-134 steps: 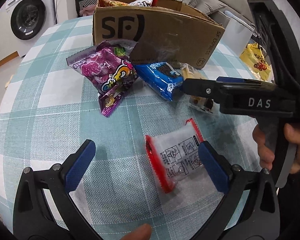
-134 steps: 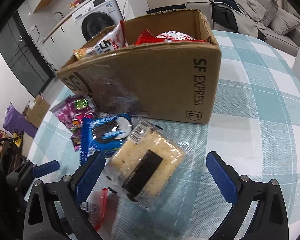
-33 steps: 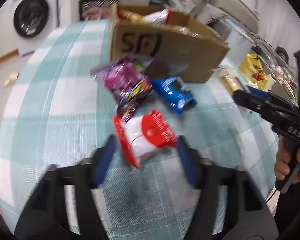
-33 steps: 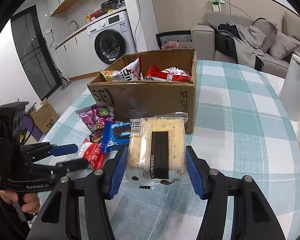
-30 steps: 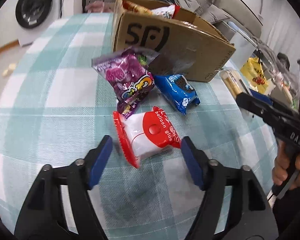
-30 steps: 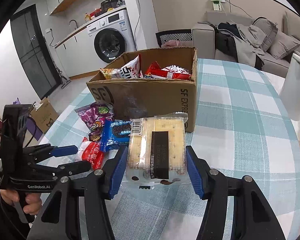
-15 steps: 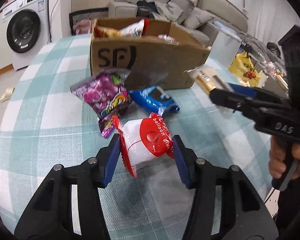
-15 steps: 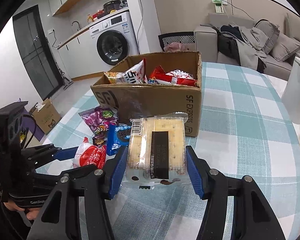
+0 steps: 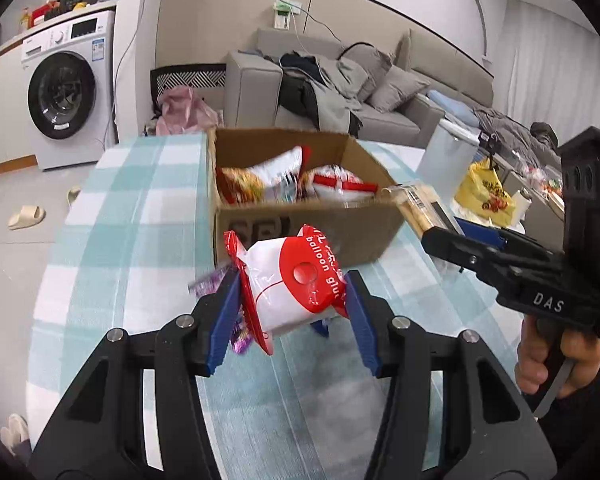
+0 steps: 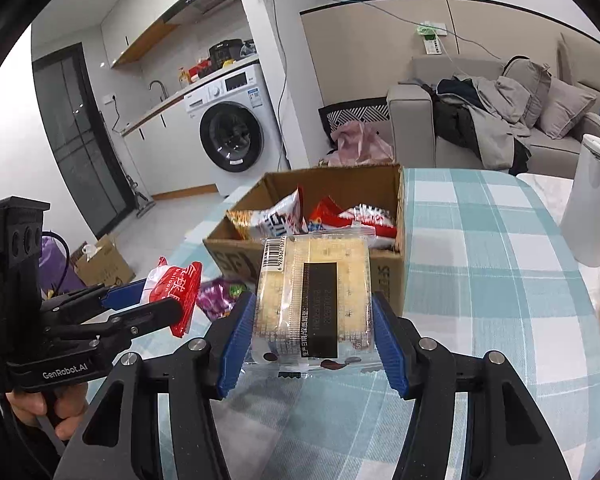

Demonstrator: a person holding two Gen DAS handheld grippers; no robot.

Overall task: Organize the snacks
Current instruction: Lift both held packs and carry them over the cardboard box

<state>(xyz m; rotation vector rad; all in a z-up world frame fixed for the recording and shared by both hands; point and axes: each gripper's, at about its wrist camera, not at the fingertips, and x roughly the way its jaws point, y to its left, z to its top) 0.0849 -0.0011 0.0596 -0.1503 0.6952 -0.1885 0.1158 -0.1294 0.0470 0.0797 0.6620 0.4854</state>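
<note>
The checked table (image 10: 480,240) runs away from me, and on it, straight ahead of both my tools, stands the open cardboard box (image 10: 388,276) with a few snack packets already lying inside. Its open top faces up and its near wall faces me, so whatever I carry has to clear that wall and then drop down and forward.

My right gripper (image 10: 312,326) is clamped on the cracker pack (image 10: 314,300), pads against its two long sides, so the pack's long axis points forward along the fingers, straight at the box. The pack's far end looks about level with the near wall, just at the rim. This hand seems the nearer one, and I judge it should go in first.

My left gripper (image 9: 292,304) is closed on the red and white packet (image 9: 290,284), held up off the table. The box lies ahead and slightly right of it, a little farther off. A purple packet (image 10: 220,294) lies on the table below, near the box.
</note>
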